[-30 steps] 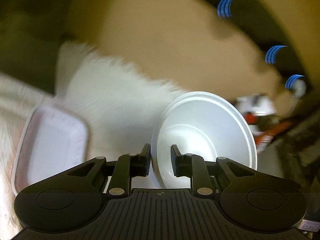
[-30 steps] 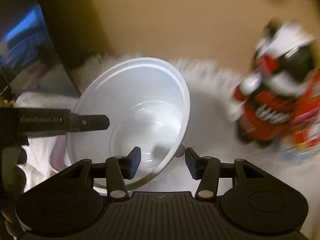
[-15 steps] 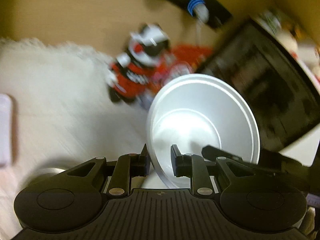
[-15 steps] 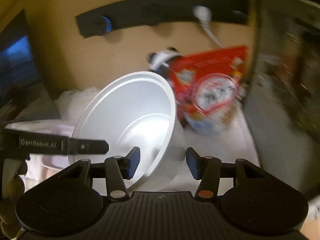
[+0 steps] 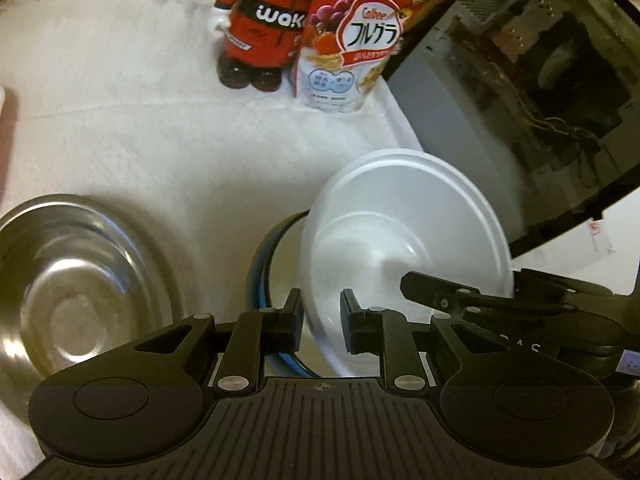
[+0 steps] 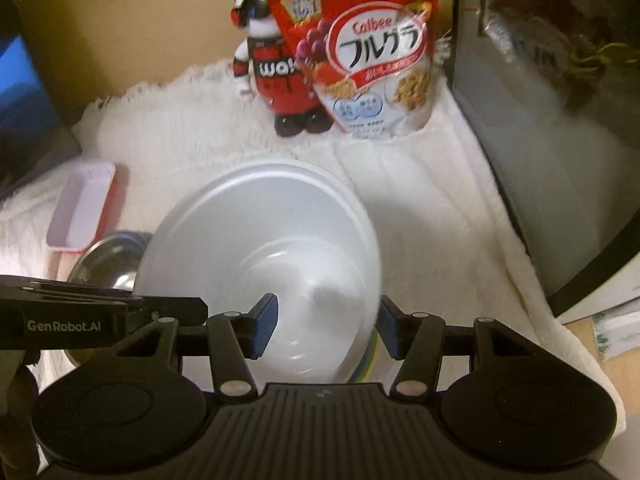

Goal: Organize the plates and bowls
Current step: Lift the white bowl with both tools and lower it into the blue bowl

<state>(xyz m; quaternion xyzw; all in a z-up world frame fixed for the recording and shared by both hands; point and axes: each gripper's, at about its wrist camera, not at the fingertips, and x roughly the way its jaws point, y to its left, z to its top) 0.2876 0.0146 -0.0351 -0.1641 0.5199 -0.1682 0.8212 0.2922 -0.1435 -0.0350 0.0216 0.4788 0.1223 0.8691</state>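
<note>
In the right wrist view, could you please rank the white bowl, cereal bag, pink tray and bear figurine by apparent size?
1. white bowl, nearest the camera, so inflated
2. cereal bag
3. bear figurine and pink tray look similar; unranked

White fringed cloth (image 6: 208, 128) under steel bowl (image 5: 68, 296), pink tray (image 6: 82, 204), figurine (image 6: 276, 76), cereal bag (image 6: 372, 52).

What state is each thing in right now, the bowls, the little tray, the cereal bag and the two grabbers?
White bowl: tilted, carried by its rim above a blue-rimmed bowl.
Steel bowl: empty, upright on the white towel.
Pink tray: empty, lying flat.
Cereal bag: standing upright.
Figurine: standing.
Left gripper: clamped on the white bowl's rim.
Right gripper: jaws open, straddling the rim.
</note>
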